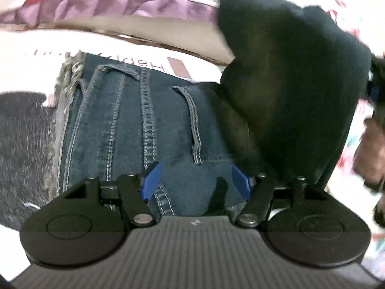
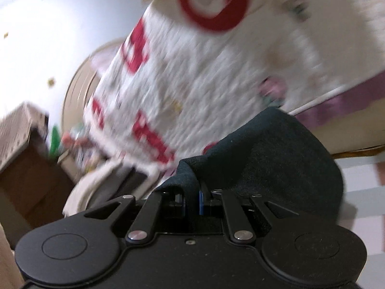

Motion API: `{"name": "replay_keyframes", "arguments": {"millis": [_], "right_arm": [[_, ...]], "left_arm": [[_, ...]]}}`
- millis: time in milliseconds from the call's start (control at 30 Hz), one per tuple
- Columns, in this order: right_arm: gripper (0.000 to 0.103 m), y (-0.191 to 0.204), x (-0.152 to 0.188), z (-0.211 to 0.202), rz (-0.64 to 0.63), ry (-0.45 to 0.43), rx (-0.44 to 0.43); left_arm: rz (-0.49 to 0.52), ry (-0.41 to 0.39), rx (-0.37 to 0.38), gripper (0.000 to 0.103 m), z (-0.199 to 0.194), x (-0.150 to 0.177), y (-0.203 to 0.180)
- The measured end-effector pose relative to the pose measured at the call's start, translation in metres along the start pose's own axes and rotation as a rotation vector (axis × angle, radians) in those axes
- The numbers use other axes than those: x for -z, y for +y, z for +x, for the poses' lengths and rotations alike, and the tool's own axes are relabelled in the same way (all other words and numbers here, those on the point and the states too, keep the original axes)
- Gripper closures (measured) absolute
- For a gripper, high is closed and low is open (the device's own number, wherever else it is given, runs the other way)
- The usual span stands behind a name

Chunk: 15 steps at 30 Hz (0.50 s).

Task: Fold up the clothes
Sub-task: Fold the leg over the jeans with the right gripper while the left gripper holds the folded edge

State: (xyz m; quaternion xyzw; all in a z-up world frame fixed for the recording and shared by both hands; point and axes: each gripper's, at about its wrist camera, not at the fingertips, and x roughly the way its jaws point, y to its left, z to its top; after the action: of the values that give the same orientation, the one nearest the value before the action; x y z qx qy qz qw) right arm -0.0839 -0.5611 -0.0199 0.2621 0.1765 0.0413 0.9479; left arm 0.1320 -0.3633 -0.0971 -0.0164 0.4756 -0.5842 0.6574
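- The left tongs (image 1: pixel 196 180) stand parted with their blue pads (image 1: pixel 151 180) clear of cloth, low over the folded blue denim jeans with pale stitching (image 1: pixel 134 120).
- The jeans lie on a white surface (image 1: pixel 43 57).
- The right tongs (image 2: pixel 192 202) are clenched on a dark teal-black cloth (image 2: pixel 264 154), lifted to the jeans' right.
- A white quilted bedspread with red patterns (image 2: pixel 192 79) lies beyond.

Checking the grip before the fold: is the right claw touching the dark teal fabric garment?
Touching. The right wrist view shows the right claw shut, dark teal fabric garment pinched between its pads.

A white wall (image 2: pixel 48 24) rises behind a bed with red-patterned white bedding (image 2: pixel 192 77)
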Motion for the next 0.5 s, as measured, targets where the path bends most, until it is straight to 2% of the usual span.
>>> {"name": "replay_keyframes", "arguments": {"millis": [67,133,200,267,367,500], "right_arm": [[0.090,0.009,0.005,0.024,-0.018,0.065,-0.010],[0.091,0.013,0.015,0.042,-0.017,0.119,-0.008],[0.091,0.013,0.027,0.055,0.006,0.160,-0.004],[0.091,0.009,0.037,0.061,0.048,0.184,-0.008],[0.091,0.006,0.045,0.066,0.097,0.193,-0.005],[0.090,0.011,0.034,0.077,0.131,0.178,0.000]], "left_arm": [[-0.067,-0.017,-0.005,0.040,-0.005,-0.002,0.009],[-0.121,-0.034,-0.046,0.040,-0.015,-0.002,0.021],[-0.242,-0.041,0.017,0.041,-0.024,0.003,0.046],[-0.327,-0.049,0.060,0.047,-0.028,0.009,0.063],[-0.316,-0.050,0.044,0.047,-0.028,0.009,0.066],[-0.316,-0.037,0.039,0.047,-0.021,0.012,0.071]]}}
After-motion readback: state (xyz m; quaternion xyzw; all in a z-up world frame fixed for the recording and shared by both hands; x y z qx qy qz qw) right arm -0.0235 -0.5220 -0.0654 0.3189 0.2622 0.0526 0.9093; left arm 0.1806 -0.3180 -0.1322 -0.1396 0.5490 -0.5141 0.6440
